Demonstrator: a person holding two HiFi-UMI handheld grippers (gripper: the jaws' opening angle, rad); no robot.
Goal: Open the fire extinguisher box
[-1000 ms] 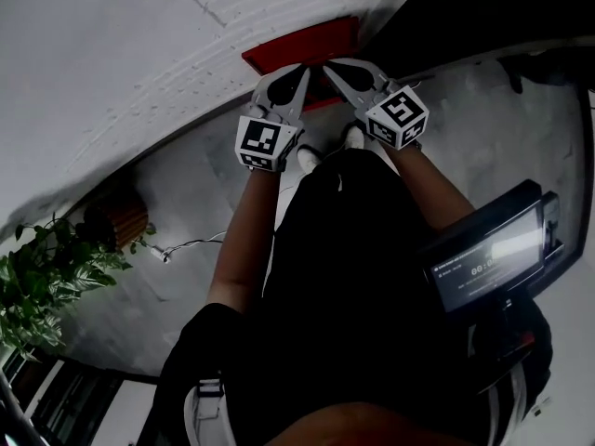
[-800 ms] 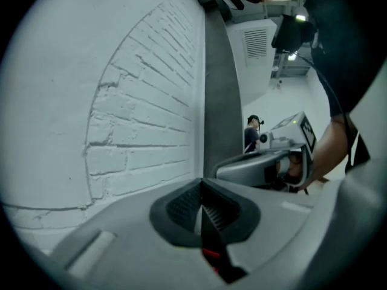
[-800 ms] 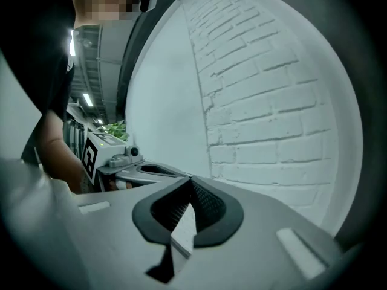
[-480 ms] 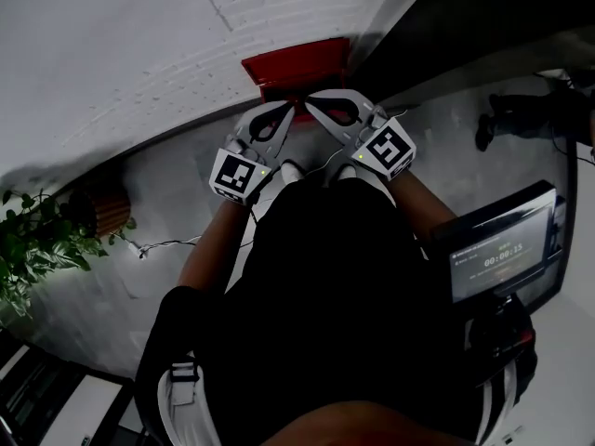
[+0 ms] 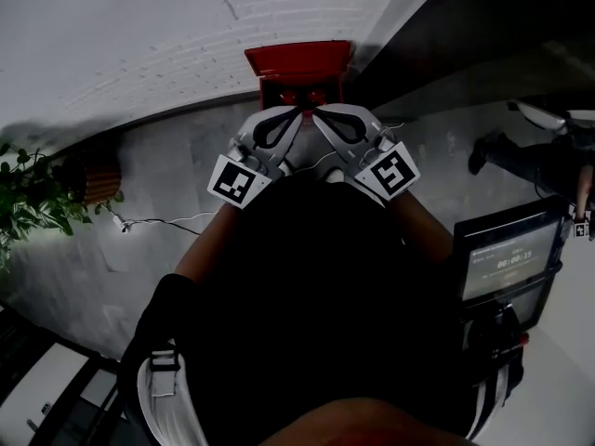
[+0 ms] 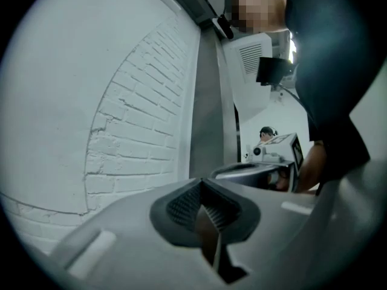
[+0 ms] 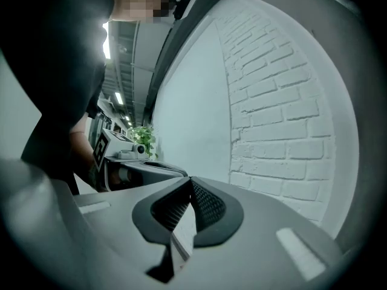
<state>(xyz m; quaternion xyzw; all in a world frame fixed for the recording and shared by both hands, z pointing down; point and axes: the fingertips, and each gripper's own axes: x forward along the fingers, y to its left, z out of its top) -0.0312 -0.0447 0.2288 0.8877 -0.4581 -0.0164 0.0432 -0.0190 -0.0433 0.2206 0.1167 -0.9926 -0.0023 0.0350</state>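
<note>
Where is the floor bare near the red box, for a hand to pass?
Bare grey floor lies between the red box and the cable on the left. Straight before the box it is crowded: left gripper and right gripper, both shut, sit close together.

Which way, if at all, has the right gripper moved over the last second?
Yes. Against the red box, the right gripper has drawn back toward the person.

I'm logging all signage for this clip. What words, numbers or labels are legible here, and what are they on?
Screen: a lit line of timer-like digits, too blurred to read.
Fire extinguisher box: no legible label.
Marker cubes: black square patterns only, no words.
Nothing else carries readable text.
</note>
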